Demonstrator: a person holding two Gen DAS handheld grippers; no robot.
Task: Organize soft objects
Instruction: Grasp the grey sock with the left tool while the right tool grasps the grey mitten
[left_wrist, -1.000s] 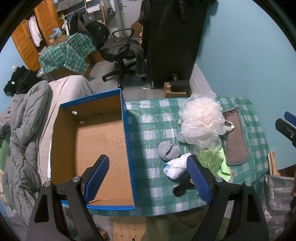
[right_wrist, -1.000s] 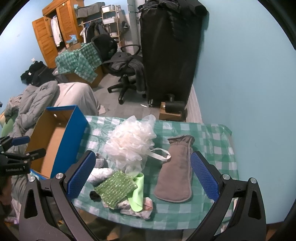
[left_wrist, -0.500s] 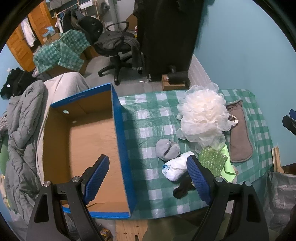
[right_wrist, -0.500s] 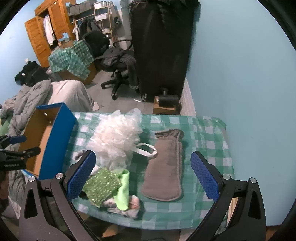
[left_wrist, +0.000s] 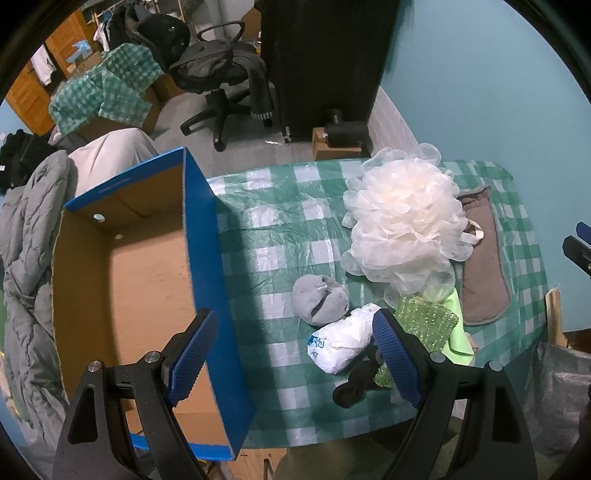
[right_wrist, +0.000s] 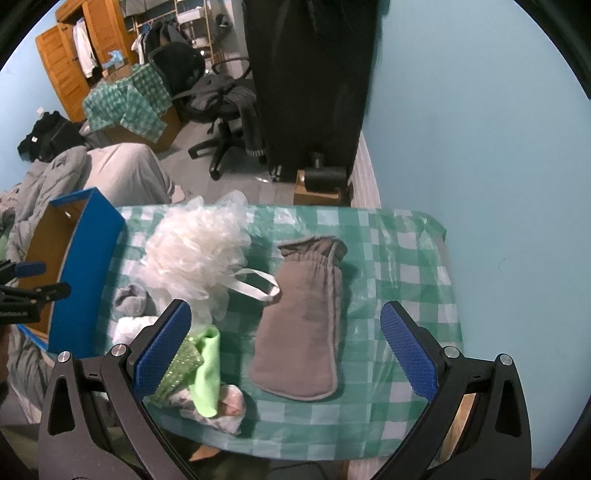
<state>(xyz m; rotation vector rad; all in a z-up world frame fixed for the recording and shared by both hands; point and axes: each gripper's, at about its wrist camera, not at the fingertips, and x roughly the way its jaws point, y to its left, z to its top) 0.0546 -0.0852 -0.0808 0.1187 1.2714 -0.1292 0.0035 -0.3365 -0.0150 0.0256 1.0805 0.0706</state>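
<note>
On the green checked table (left_wrist: 280, 229) lie a white mesh bath pouf (left_wrist: 402, 218), a grey-brown mitt (left_wrist: 482, 266), a grey sock ball (left_wrist: 319, 301), a white crumpled bag (left_wrist: 341, 341), a green sparkly sponge (left_wrist: 424, 321) on a lime cloth (left_wrist: 458, 325), and a black sock (left_wrist: 356, 382). An open blue cardboard box (left_wrist: 203, 266) stands at the table's left. My left gripper (left_wrist: 295, 354) is open above the box wall and the bag. My right gripper (right_wrist: 286, 347) is open above the mitt (right_wrist: 299, 325), beside the pouf (right_wrist: 195, 251).
A grey duvet (left_wrist: 22, 266) lies left of the box. Beyond the table are an office chair (left_wrist: 221, 74), a black wardrobe (left_wrist: 325, 55) and a dumbbell on a wooden block (left_wrist: 343, 136). The blue wall (right_wrist: 480, 147) borders the table's right side.
Both grippers have moved right and closer to the table: the box has slid left in the left wrist view, and the mitt now sits between the right fingers. Both stay open.
</note>
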